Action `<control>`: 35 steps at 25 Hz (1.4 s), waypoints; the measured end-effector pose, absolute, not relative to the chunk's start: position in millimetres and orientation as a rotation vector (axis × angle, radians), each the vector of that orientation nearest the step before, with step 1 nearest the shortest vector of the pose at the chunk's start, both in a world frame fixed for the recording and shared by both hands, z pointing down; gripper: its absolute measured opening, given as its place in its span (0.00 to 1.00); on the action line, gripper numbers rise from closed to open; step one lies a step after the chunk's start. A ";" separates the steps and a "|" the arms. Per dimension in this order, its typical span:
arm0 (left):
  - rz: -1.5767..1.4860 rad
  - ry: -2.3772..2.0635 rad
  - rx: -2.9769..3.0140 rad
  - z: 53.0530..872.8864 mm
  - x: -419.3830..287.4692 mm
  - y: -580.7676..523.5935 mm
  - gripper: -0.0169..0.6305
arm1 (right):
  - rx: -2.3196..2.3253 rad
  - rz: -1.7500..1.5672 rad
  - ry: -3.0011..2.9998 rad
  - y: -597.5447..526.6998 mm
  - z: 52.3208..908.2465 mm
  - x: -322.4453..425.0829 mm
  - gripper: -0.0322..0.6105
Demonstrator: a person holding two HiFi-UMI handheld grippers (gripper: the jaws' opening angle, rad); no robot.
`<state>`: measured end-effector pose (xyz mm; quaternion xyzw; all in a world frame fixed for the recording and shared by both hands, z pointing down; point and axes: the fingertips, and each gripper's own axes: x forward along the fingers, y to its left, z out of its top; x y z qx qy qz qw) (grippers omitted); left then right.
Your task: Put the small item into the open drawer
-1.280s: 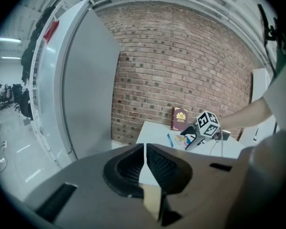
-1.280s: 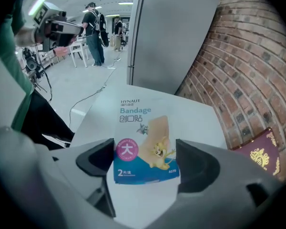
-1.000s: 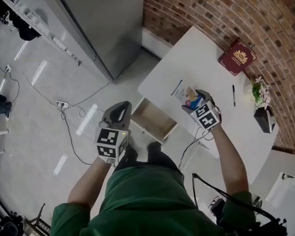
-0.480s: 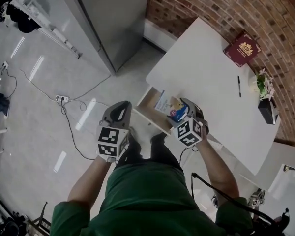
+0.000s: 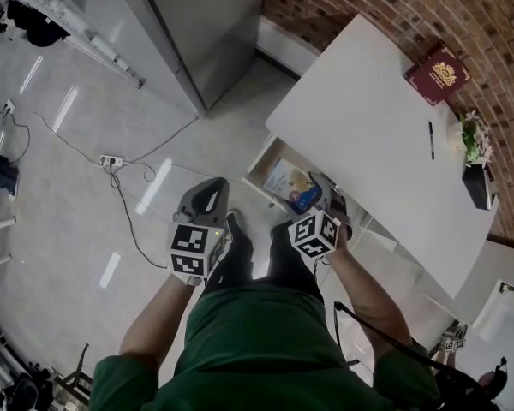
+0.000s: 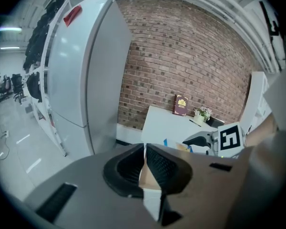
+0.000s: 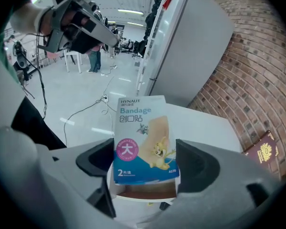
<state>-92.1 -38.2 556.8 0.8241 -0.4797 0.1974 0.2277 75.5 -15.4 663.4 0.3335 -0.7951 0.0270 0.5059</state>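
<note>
My right gripper (image 5: 313, 197) is shut on a small bandage packet (image 5: 289, 184), blue and white with a cartoon print, seen close up as the bandage packet (image 7: 144, 140) in the right gripper view. It hangs over the open wooden drawer (image 5: 265, 159) that sticks out from under the white table (image 5: 368, 135); the drawer (image 7: 145, 190) shows just below the packet. My left gripper (image 5: 204, 197) is shut and holds nothing, out over the floor to the drawer's left. Its jaws (image 6: 144, 168) meet in the left gripper view.
On the table lie a dark red book (image 5: 437, 73), a pen (image 5: 430, 139) and a small flower pot (image 5: 473, 144). A grey cabinet (image 5: 197, 32) stands at the left, with a power strip and cables (image 5: 111, 161) on the floor. A brick wall (image 5: 385, 7) lies behind.
My right gripper has carried the bandage packet off the tabletop, toward me and left, until it is over the open drawer. The left gripper has stayed put.
</note>
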 end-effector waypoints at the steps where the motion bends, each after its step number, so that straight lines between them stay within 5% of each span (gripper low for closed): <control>1: 0.549 -1.320 2.265 559.6 -93.8 -37.8 0.05 | 0.809 0.075 -1.909 -14.9 670.9 74.8 0.68; 35: 0.677 -1.245 2.057 684.8 -108.2 -31.9 0.05 | 0.623 0.059 -1.627 -54.8 924.6 128.5 0.68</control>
